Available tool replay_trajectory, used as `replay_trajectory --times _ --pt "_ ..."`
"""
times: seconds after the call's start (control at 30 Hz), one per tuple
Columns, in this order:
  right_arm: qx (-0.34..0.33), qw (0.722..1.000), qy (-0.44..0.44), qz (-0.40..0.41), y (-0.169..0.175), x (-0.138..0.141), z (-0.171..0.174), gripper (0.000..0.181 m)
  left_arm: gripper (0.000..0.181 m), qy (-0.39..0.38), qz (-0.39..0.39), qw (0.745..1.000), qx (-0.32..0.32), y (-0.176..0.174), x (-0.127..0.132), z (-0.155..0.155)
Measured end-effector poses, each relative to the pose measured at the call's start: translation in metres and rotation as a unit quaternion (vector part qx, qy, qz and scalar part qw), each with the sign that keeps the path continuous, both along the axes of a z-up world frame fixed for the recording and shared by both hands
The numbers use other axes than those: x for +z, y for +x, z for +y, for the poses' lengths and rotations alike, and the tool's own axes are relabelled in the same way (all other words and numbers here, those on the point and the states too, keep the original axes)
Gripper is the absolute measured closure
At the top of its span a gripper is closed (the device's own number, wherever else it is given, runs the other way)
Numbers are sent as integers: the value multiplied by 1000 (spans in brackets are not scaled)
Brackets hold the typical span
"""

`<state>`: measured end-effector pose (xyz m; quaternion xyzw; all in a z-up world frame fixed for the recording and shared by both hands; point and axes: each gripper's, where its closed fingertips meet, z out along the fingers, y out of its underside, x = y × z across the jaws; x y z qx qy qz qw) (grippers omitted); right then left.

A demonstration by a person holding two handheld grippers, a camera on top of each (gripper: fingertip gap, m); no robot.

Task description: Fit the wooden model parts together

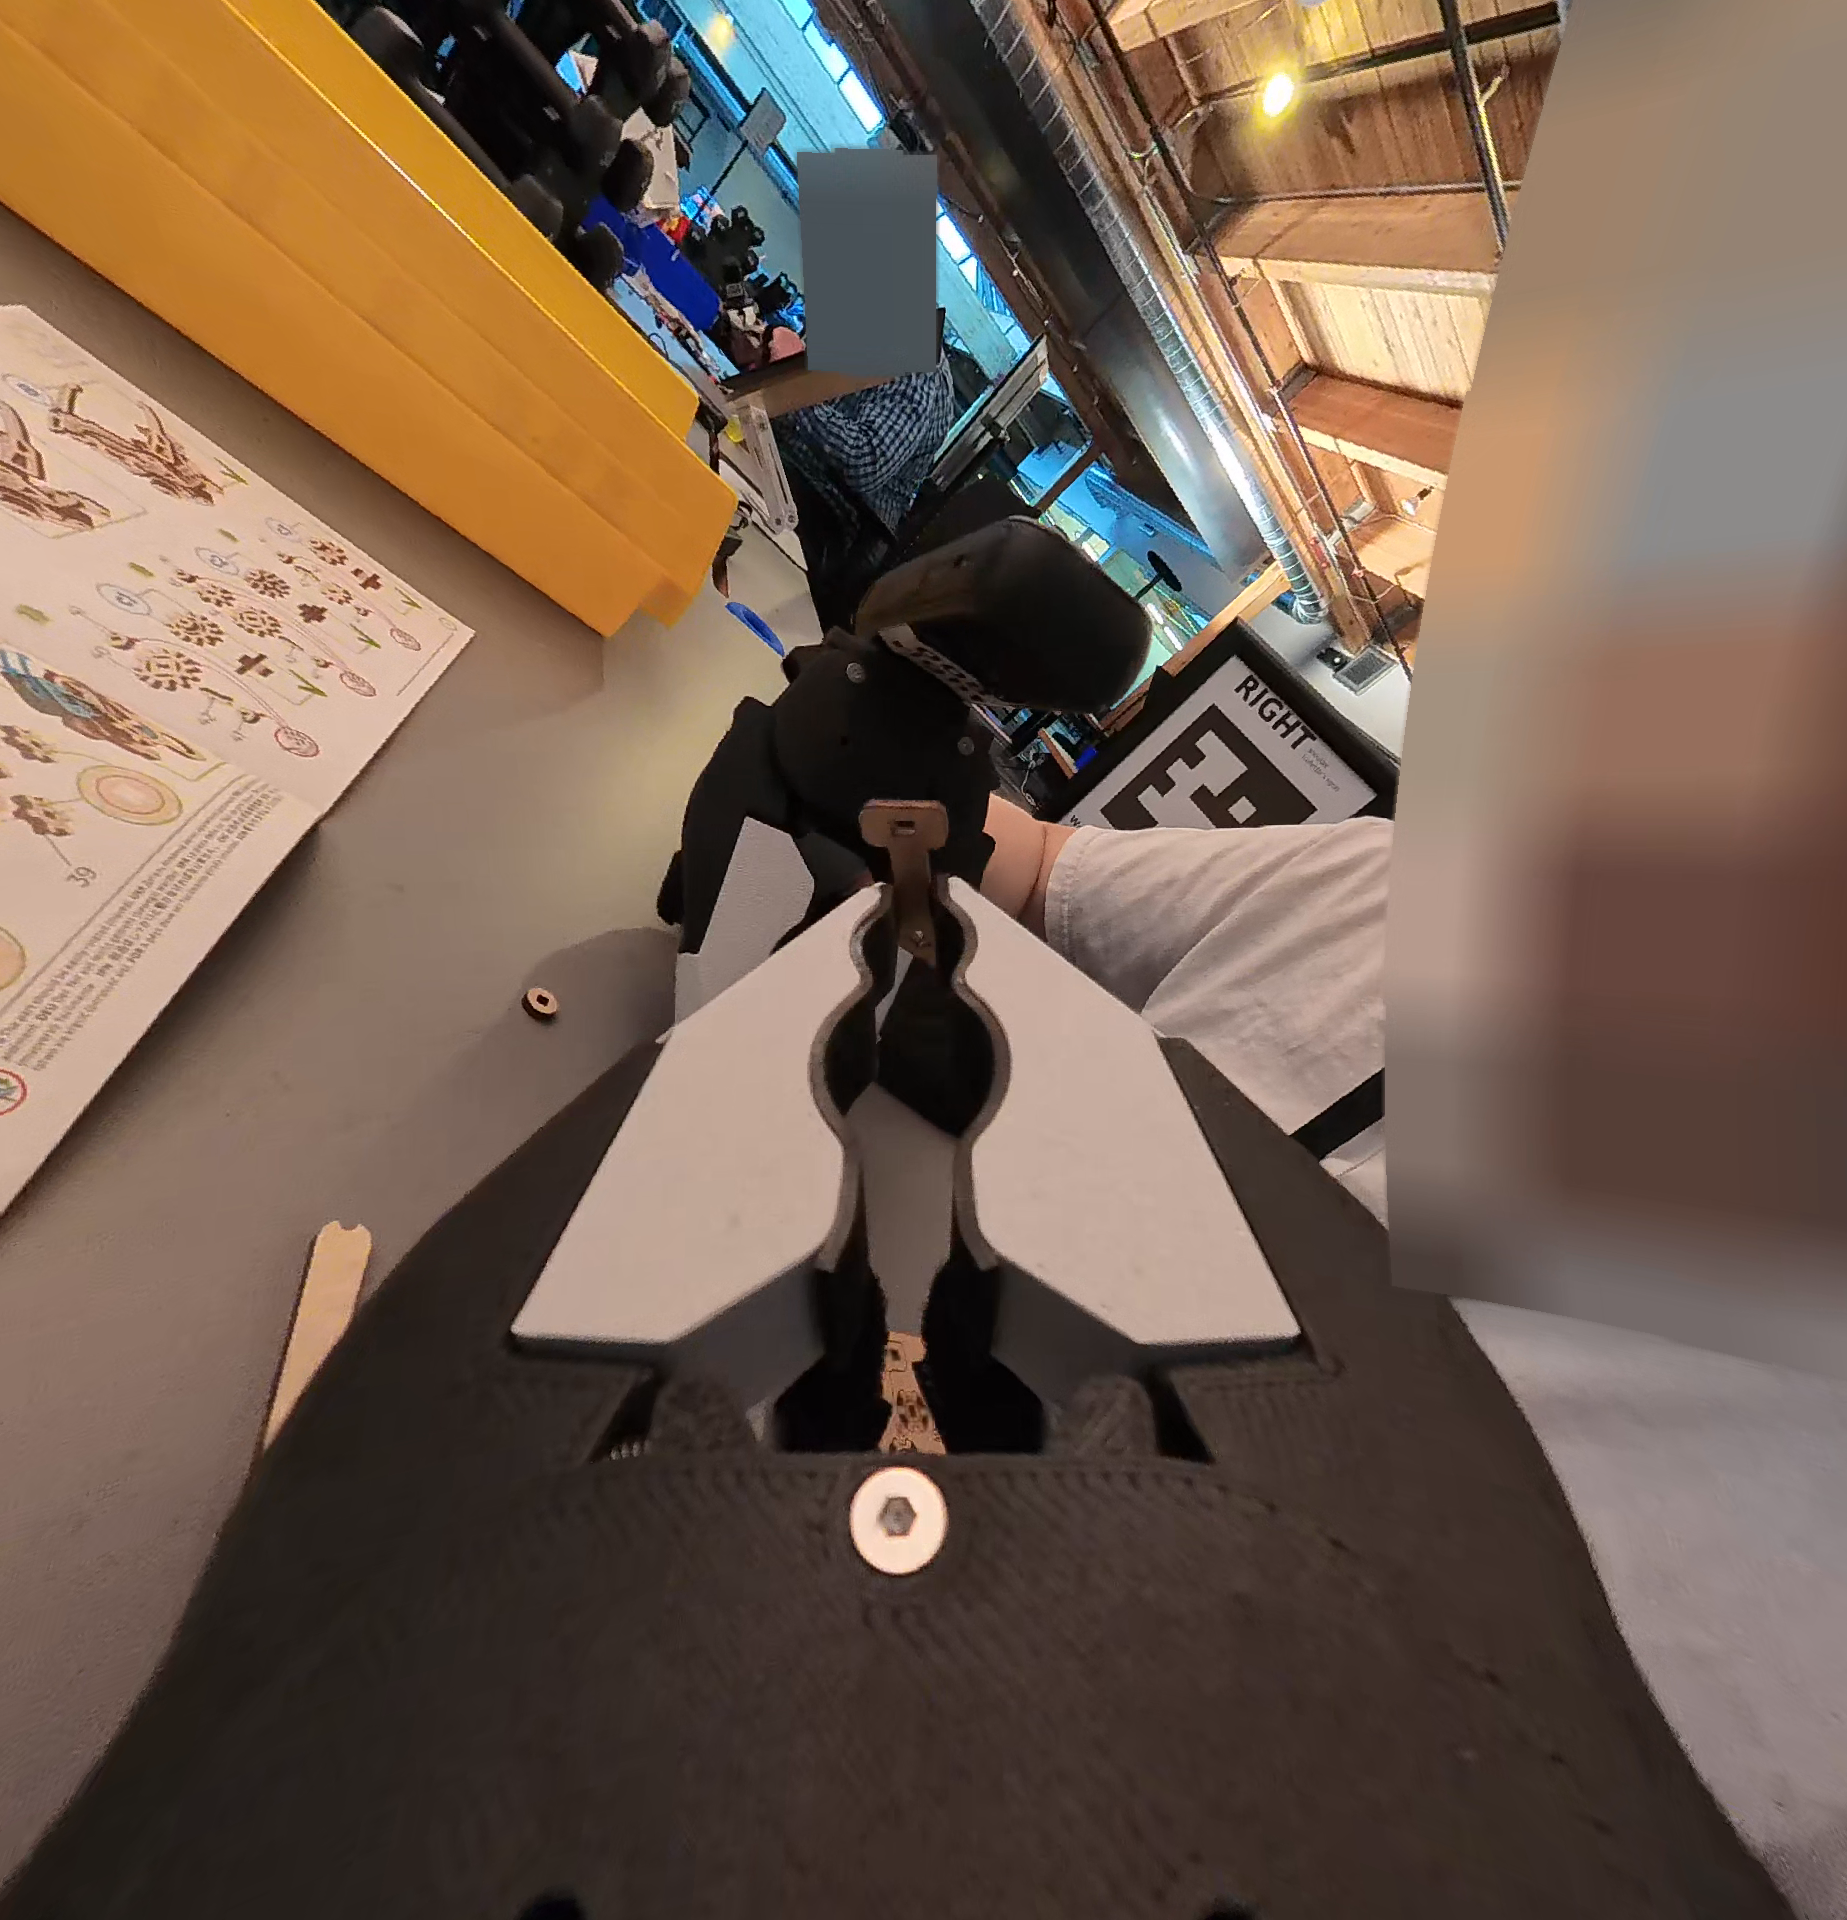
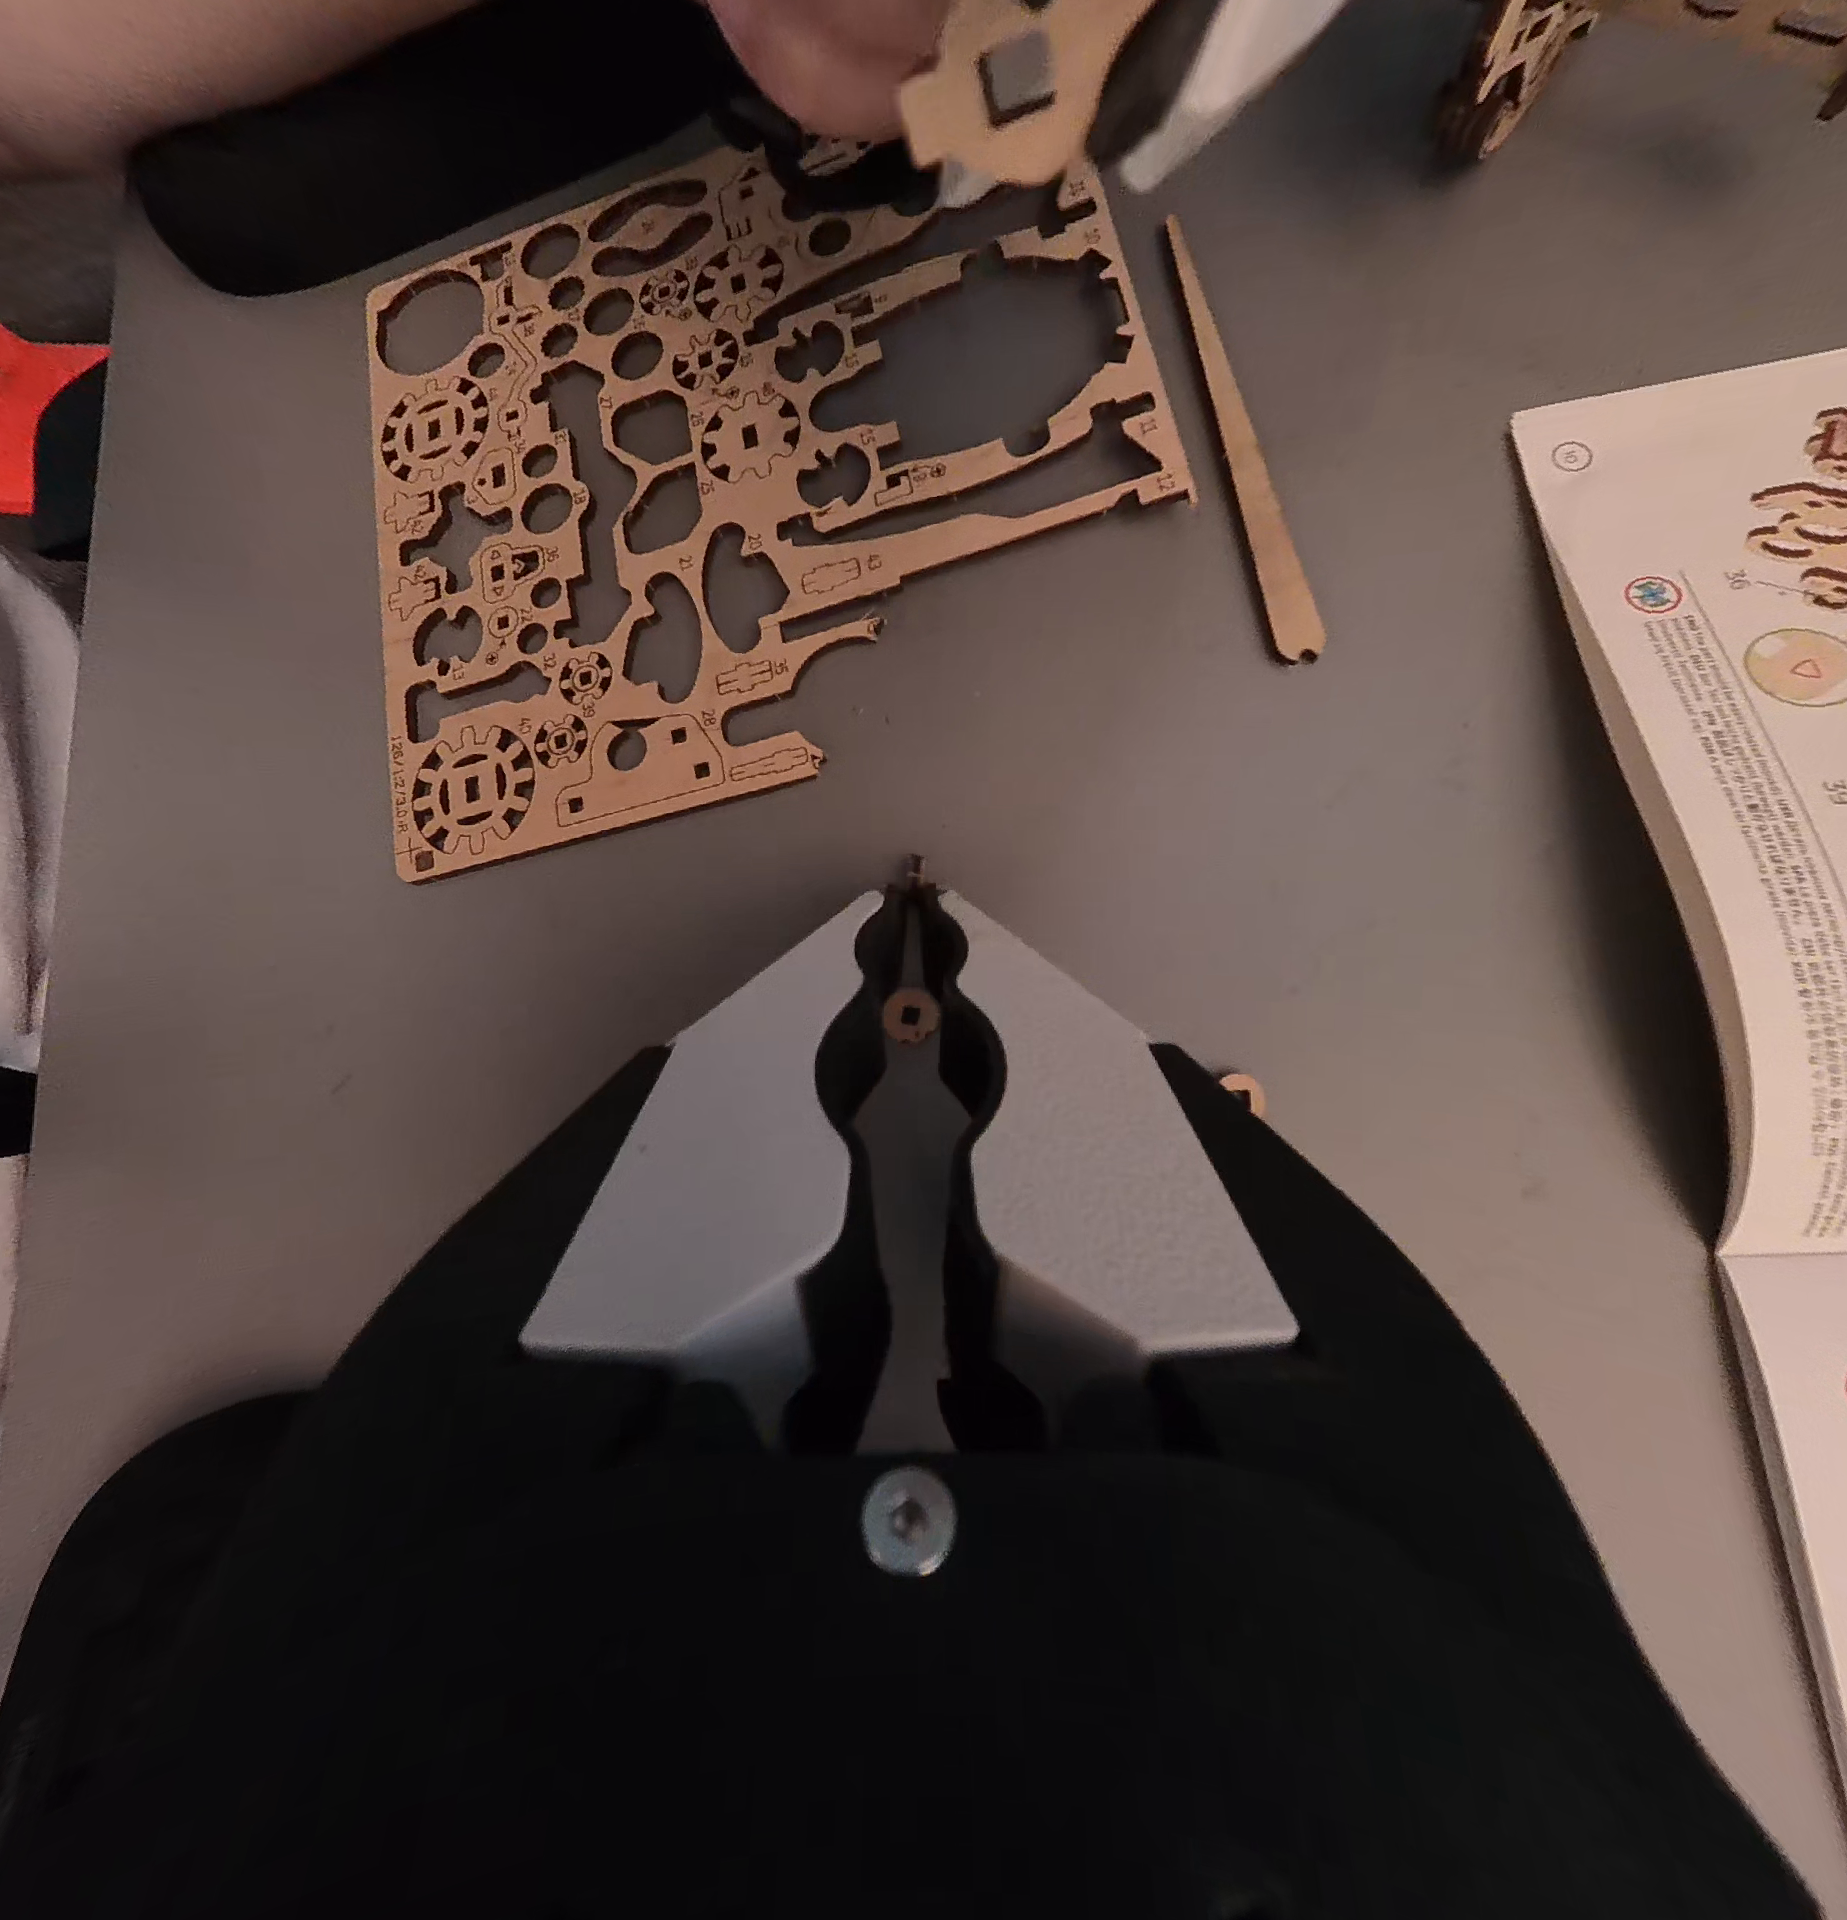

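Observation:
My left gripper is shut on a flat wooden part, seen edge-on, whose notched head sticks out past the tips. The same part, with a square hole, shows blurred at the top of the right wrist view, held above the table. My right gripper is shut on a small thin wooden pin that just pokes past the tips. A small wooden ring shows in the gap behind them. The right gripper also shows in the left wrist view, just beyond the left tips.
A laser-cut wooden sheet with many empty cut-outs lies on the grey table. A tapered wooden stick, a loose ring, an open instruction booklet and a part-built model lie around. Yellow bins stand behind. The tips of one gripper are about 12 cm away from the tips of the other.

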<state>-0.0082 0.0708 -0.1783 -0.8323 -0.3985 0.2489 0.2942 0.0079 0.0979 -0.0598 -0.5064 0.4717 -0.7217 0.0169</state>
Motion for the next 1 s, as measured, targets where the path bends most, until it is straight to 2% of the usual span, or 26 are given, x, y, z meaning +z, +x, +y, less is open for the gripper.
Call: replay_trajectory --times 0.03,0.1,0.2,0.4,0.53,0.73,0.83,1.0 --pt "1 1000 0 0 0 0 0 181 178 3 -1 1000 0 0 0 0" --pt "2 1000 -5 15 0 4 -1 181 178 2 -7 1000 1 0 1 1" --pt "-13 995 -37 93 -1 22 -1 181 177 -4 -24 1000 -3 -2 7 0" --pt "-59 961 -108 248 13 56 8 181 177 -19 -43 999 -12 -5 14 -1" --pt "-75 954 -123 264 22 53 13 181 178 -4 -74 997 0 -6 21 0" --pt "-75 955 -144 249 21 36 14 181 177 137 -112 983 50 -13 28 10" --pt "-70 953 -152 251 20 35 12 181 177 181 -124 975 23 -23 27 3" --pt "-66 953 -158 251 20 33 11 181 177 162 -145 975 -31 -34 29 -9"
